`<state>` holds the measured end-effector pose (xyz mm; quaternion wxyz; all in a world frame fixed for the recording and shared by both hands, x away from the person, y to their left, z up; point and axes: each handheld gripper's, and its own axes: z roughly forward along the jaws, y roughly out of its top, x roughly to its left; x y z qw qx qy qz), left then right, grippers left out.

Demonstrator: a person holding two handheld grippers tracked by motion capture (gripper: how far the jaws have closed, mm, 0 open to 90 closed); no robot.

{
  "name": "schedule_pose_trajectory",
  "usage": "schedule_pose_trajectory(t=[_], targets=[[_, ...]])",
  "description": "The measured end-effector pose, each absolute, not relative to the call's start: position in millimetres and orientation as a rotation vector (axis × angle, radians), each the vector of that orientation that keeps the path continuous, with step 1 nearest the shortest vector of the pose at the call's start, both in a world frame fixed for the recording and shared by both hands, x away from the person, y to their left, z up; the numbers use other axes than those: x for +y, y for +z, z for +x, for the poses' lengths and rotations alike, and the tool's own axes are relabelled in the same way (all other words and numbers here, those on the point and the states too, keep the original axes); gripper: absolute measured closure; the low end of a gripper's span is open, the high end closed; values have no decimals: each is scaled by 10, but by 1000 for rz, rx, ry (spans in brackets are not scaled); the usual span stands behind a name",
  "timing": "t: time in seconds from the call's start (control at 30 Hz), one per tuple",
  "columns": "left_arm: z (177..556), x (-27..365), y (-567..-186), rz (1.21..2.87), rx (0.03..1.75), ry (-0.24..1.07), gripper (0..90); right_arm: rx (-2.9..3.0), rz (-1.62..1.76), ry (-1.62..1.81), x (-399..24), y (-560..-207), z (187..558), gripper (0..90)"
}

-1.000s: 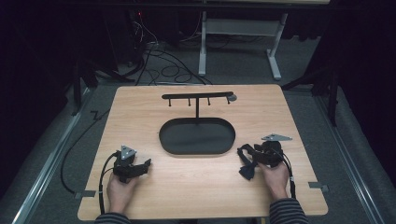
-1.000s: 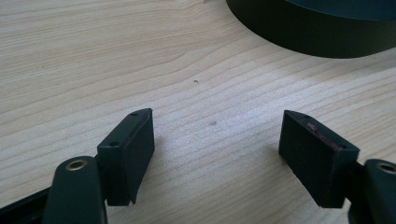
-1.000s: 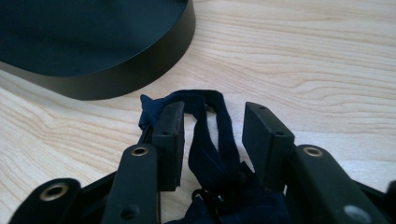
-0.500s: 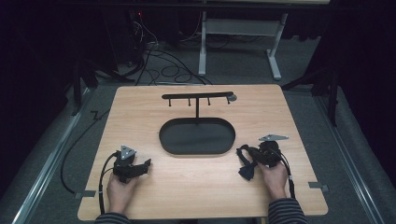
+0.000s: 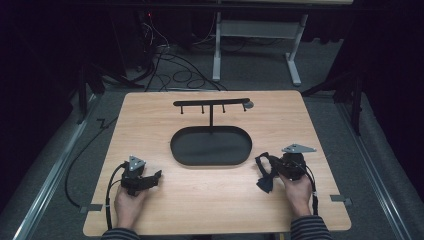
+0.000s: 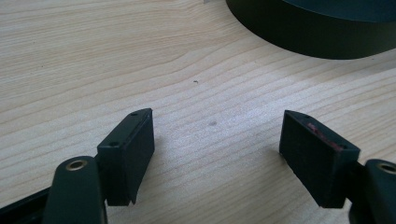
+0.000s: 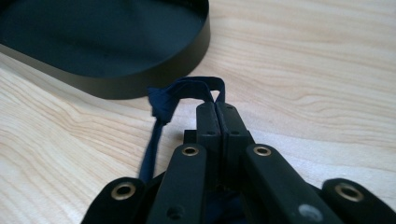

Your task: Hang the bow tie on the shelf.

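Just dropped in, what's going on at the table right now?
A person works two hand-held grippers at a wooden table. The right gripper has just closed its jaws on a dark blue strap, close beside the black oval tray. The left gripper rests open on bare wood, holding nothing. The black hook stand behind the tray has nothing hanging on it.

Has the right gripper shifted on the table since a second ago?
Barely: the right gripper sits at about the same spot beside the oval tray. Its jaws have just been closing and now pinch the dark blue strap.

Dim dark room, evenly lit table (image 5: pixel 150 120), soft shadows, blurred close foreground
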<state>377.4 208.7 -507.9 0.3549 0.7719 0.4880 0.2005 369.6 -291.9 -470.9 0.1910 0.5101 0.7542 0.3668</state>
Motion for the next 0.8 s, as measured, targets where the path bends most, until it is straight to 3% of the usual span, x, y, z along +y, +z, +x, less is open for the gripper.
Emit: schedule_pose_trajectory(t=[0.8], targets=[[3771,2071,-5081,2002,1258,530,262,2090,1269,1114,-2770,-4202,3569,900]])
